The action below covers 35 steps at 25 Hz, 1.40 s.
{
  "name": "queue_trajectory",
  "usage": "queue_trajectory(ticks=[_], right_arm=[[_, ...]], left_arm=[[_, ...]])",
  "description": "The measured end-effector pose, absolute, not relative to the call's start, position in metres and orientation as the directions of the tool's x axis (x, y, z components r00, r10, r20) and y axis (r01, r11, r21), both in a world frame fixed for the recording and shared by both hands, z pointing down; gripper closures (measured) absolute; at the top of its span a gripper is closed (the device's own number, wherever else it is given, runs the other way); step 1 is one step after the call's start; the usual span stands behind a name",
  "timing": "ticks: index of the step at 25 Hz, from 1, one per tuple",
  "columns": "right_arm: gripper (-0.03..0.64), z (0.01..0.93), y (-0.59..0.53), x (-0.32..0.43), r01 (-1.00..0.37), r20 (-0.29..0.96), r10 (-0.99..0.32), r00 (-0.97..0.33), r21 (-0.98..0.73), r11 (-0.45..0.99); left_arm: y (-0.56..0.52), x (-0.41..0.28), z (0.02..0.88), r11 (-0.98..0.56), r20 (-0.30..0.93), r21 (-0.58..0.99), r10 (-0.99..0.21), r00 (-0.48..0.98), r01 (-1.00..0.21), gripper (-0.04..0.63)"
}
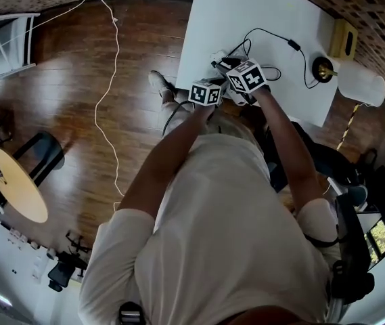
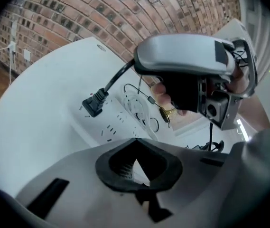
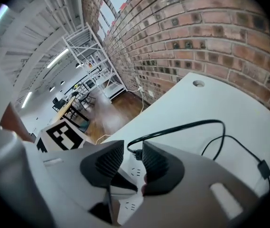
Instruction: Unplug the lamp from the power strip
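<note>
Unplugging is not yet done: the black moulded plug [image 3: 137, 153] remains seated in the white plastic power strip [image 3: 134, 169]. My right gripper [image 3: 132, 148] holds its fingers apart over that strip, framing the plug, no grip yet. My left gripper [image 2: 135, 167] has its fingers closed, empty, beside the strip.

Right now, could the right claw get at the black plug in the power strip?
Probably yes: the right claw is open, the black plug shows straight ahead through its gap, and nothing lies between.

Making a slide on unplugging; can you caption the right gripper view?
Right gripper, jaws apart, aimed at the black plug in the white power strip on a white table.
</note>
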State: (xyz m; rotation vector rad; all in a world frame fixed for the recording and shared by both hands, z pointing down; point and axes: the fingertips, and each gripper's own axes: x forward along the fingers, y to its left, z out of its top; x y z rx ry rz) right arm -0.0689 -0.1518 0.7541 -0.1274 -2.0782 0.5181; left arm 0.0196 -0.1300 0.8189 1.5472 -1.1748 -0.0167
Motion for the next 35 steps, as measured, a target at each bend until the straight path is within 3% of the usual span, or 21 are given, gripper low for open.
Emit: queue_trajectory(ticks=[5,9,14,25,32,35], right_arm=[[0.505,0.771,-0.147,-0.073,-0.111,0.813,0.294,-0.503,-0.398,0.91],[0.6,0.769,-0.137,-0.08,-0.053,0.799,0.337,-0.497,-0.416,0.908],[0.604,0.768,-0.138,-0.079,-0.07,0.798,0.342,-0.496,-0.43,0.9],[0.609,0.763,-0.137,-0.073,-0.101,0.803,0.343,-0.488,-0.442,0.891],[0.609,0.763,-0.144,-0.07,-0.196,0.802,0.267,-0.534,-0.425,0.884],[0.609,0.729,-0.155,-0.092,-0.224,0.717,0.243,-0.653,-0.49,0.843]], left_arm=[[-0.144,0.008,0.817,0.135,0.506,0.779,-0.712,0.488,-0.612,0.592],[-0.147,0.009,0.818,0.078,0.528,0.73,-0.695,0.488,-0.679,0.594],[-0.143,0.017,0.823,-0.021,0.577,0.626,-0.66,0.481,-0.779,0.595],[-0.144,0.02,0.823,-0.019,0.604,0.618,-0.629,0.49,-0.786,0.595],[-0.146,0.019,0.825,0.02,0.615,0.647,-0.605,0.506,-0.762,0.594],[-0.148,0.016,0.822,0.02,0.61,0.653,-0.606,0.51,-0.757,0.594]])
